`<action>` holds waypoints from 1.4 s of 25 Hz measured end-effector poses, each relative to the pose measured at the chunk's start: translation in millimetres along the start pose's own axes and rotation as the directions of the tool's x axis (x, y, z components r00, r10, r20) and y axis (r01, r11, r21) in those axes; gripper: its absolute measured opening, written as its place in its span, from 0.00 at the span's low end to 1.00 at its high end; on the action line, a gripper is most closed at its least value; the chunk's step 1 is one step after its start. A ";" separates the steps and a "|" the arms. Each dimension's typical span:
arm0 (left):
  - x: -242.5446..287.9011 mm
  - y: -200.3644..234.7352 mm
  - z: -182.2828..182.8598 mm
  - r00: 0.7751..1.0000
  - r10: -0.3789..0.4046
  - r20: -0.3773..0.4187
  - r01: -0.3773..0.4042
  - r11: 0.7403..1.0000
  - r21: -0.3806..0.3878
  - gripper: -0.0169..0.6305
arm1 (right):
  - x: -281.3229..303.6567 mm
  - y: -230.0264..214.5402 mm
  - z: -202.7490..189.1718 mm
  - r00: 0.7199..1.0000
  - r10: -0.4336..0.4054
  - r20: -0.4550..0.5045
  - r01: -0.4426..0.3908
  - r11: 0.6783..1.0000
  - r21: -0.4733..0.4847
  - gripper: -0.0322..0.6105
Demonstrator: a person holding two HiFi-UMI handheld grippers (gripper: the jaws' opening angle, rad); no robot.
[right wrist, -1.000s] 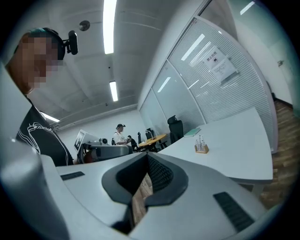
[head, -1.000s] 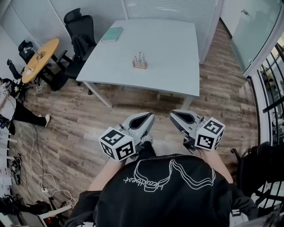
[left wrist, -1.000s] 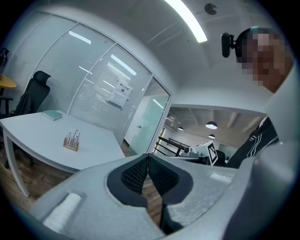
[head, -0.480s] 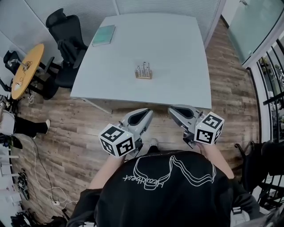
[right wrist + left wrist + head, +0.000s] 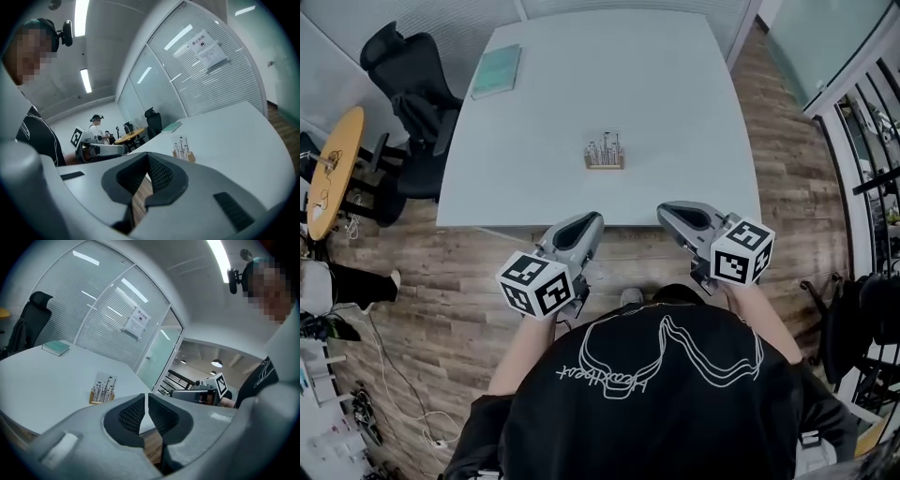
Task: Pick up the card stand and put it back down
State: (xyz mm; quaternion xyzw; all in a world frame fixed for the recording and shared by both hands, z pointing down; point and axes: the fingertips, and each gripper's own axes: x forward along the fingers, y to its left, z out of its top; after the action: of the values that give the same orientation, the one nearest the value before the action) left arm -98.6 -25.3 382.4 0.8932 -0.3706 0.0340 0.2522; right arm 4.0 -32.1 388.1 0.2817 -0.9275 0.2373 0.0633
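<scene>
Since the earlier frames the bench [image 5: 675, 103] has been approached: its near edge, then seen well ahead across the floor [image 5: 459, 309], is now seen right at the tips of the left gripper [image 5: 587, 218] and the right gripper [image 5: 667, 212]. The fingers of both are pressed together, with nothing between them. The card stand [image 5: 604, 157] is left untouched near the bench's middle, well apart from both grippers. A white printed card [image 5: 605, 143] is held upright in its wooden base.

Table [image 5: 675, 84] pale grey; book [image 5: 497, 71] teal; card stand [image 5: 604, 155] tan; floor [image 5: 441, 300] brown wood-grain.
</scene>
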 end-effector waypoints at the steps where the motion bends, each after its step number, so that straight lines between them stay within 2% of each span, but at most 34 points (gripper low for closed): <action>1: 3.0 6.6 -0.4 1.000 0.007 -0.007 -0.007 1.000 -0.003 0.05 | 3.8 -3.5 -0.4 1.000 -0.005 -0.009 0.004 1.000 -0.005 0.06; 12: 45.5 82.3 -5.8 0.991 0.100 -0.093 -0.100 0.995 0.008 0.06 | 59.9 -60.7 4.2 0.998 0.014 -0.062 -0.014 1.000 -0.012 0.07; 14: 54.1 95.9 -6.3 0.988 0.112 -0.107 -0.112 0.994 0.005 0.09 | 71.4 -72.5 5.6 0.997 0.018 -0.077 -0.019 1.000 -0.021 0.08; 20: 73.4 139.2 -6.1 0.975 0.176 -0.135 -0.181 0.983 -0.025 0.19 | 102.6 -100.8 7.1 0.992 0.023 -0.126 -0.025 1.000 -0.016 0.15; 25: 91.5 165.3 -9.0 0.970 0.180 -0.164 -0.189 0.981 -0.041 0.25 | 126.4 -118.1 1.2 0.980 0.010 -0.198 -0.033 0.993 -0.109 0.23; 35: 125.5 205.9 -28.8 0.949 0.202 -0.242 -0.215 0.976 -0.028 0.26 | 162.5 -160.0 -24.5 0.957 -0.011 -0.289 -0.023 0.993 -0.115 0.31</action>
State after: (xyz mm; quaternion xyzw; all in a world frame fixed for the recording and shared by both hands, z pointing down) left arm -144.1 -215.7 526.1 0.8313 -0.4308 0.1573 0.3139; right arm -43.4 -217.1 515.2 0.2369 -0.9215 0.2212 0.2141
